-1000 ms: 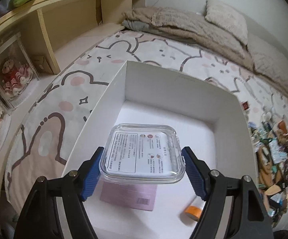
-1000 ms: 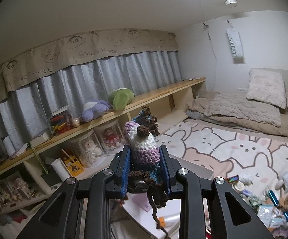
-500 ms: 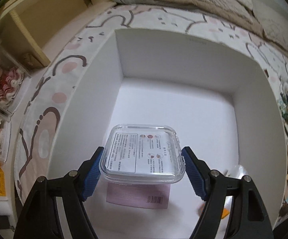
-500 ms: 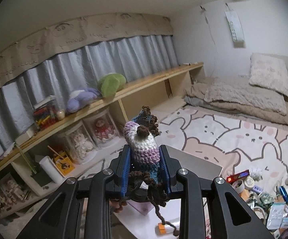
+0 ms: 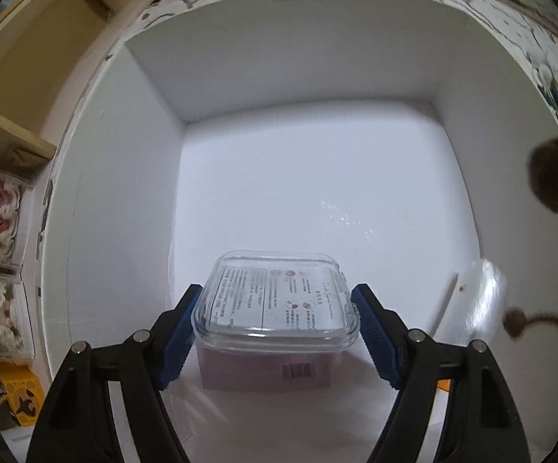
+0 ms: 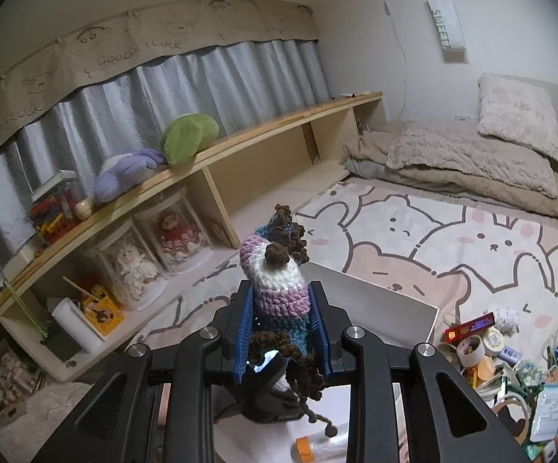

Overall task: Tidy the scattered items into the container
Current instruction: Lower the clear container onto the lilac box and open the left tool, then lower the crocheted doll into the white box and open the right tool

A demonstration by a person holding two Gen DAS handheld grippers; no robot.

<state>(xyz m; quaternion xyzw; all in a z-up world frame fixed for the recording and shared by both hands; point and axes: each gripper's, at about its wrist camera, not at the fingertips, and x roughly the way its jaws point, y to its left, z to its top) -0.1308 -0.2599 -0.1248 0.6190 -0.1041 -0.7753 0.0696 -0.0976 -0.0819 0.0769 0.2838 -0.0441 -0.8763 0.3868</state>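
Note:
My left gripper [image 5: 277, 320] is shut on a clear plastic lidded container [image 5: 277, 301] with a printed label, held low inside the white box [image 5: 117, 200], just above a pink card with a barcode [image 5: 267, 374]. My right gripper [image 6: 282, 332] is shut on a crocheted doll [image 6: 275, 281] in purple, white and blue yarn with brown strands, held above the near end of the white box [image 6: 394, 301]. The doll's brown yarn ends [image 5: 553, 181] hang into the left wrist view at the right edge.
An orange-capped tube [image 6: 317, 445] lies in the box. A heap of scattered small items [image 6: 510, 359] lies on the bear-print rug right of the box. A wooden shelf [image 6: 209, 162] with plush toys and doll cases runs along the left. Bedding [image 6: 472, 158] is at the back.
My left gripper has gone down deeper into the white box with the clear container. My right gripper has tilted a little lower with the doll, whose yarn ends now show over the box.

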